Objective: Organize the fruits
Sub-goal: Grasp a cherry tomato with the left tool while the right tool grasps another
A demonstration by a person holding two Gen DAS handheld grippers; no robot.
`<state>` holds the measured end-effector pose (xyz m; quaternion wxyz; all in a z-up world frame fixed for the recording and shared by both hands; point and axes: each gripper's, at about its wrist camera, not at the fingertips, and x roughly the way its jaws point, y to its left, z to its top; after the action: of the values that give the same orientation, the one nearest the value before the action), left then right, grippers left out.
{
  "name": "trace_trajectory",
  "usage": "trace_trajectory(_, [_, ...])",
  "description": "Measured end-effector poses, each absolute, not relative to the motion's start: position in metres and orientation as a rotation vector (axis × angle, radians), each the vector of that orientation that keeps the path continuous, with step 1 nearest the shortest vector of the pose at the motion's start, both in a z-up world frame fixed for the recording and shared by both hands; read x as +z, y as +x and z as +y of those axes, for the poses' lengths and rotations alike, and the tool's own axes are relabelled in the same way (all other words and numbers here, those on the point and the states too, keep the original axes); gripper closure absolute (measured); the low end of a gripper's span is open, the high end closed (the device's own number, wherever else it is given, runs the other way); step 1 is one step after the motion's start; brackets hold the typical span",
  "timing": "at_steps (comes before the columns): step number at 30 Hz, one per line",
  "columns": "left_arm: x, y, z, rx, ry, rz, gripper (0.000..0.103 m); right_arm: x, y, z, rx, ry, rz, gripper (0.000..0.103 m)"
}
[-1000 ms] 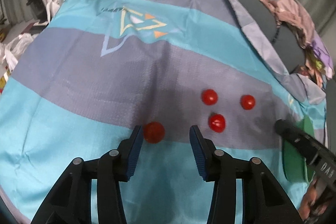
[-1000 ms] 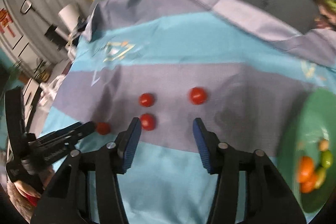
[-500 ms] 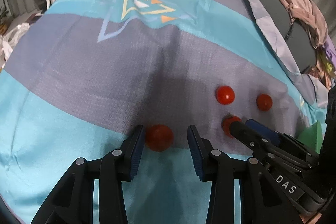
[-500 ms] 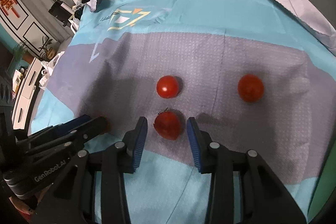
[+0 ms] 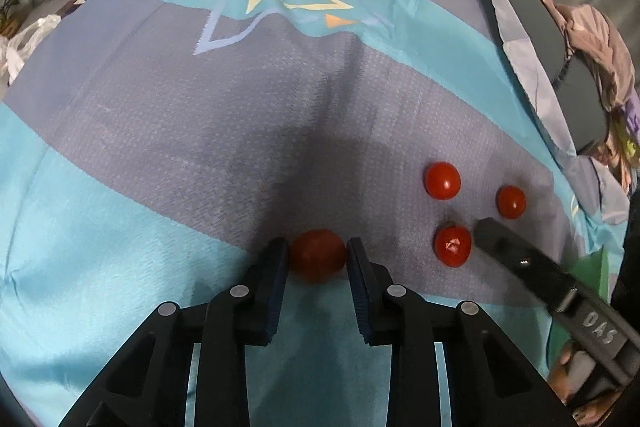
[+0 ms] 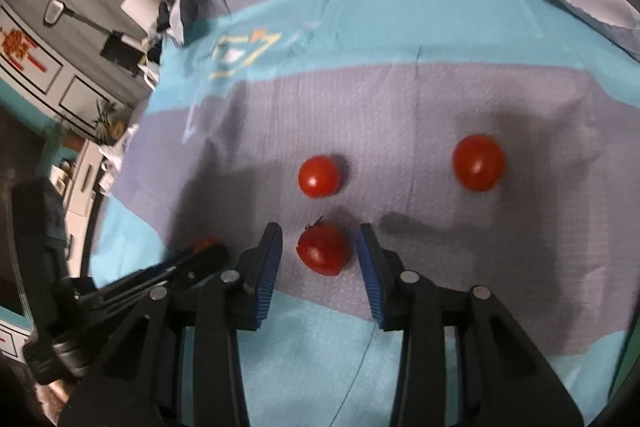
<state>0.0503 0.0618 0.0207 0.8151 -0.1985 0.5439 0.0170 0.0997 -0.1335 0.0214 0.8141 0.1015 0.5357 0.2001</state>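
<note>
Several red cherry tomatoes lie on a blue and grey cloth [image 5: 200,147]. My left gripper [image 5: 316,259] has closed on one tomato [image 5: 317,255], its pads touching both sides. My right gripper [image 6: 320,253] is open around a stemmed tomato [image 6: 324,251], with gaps on both sides; this tomato also shows in the left wrist view [image 5: 453,246]. Two more tomatoes lie beyond, one in the middle [image 6: 319,175] and one at the right [image 6: 478,163]. The right gripper's finger [image 5: 520,259] shows in the left wrist view.
A green plate [image 5: 592,267] peeks out at the right edge behind the right gripper. Crumpled clothes [image 5: 592,39] lie at the far right. Cabinets and a lamp [image 6: 80,27] stand beyond the cloth's left edge.
My left gripper closed in on its tomato until the pads touch it. My right gripper moved forward so the stemmed tomato sits between its open fingers.
</note>
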Motion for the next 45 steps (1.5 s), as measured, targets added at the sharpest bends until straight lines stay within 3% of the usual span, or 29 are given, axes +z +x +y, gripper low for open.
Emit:
trace_trajectory(15, [0.039,0.045,0.071,0.025,-0.465,1.147,0.073,0.016,0.104,-0.147,0.412,0.265,1.185,0.064])
trace_trajectory(36, [0.046,0.045,0.081,-0.013,-0.53,1.153,0.073,-0.001,0.096,-0.104,0.456,-0.043,1.152,0.066])
trace_trajectory(40, [0.045,0.046,0.078,-0.018,-0.52,1.16,0.073,-0.002,0.093,-0.097,0.449,-0.108,1.119,0.076])
trace_trajectory(45, [0.042,0.046,0.076,-0.021,-0.505,1.17,0.073,-0.001,0.091,-0.098,0.461,-0.119,1.107,0.078])
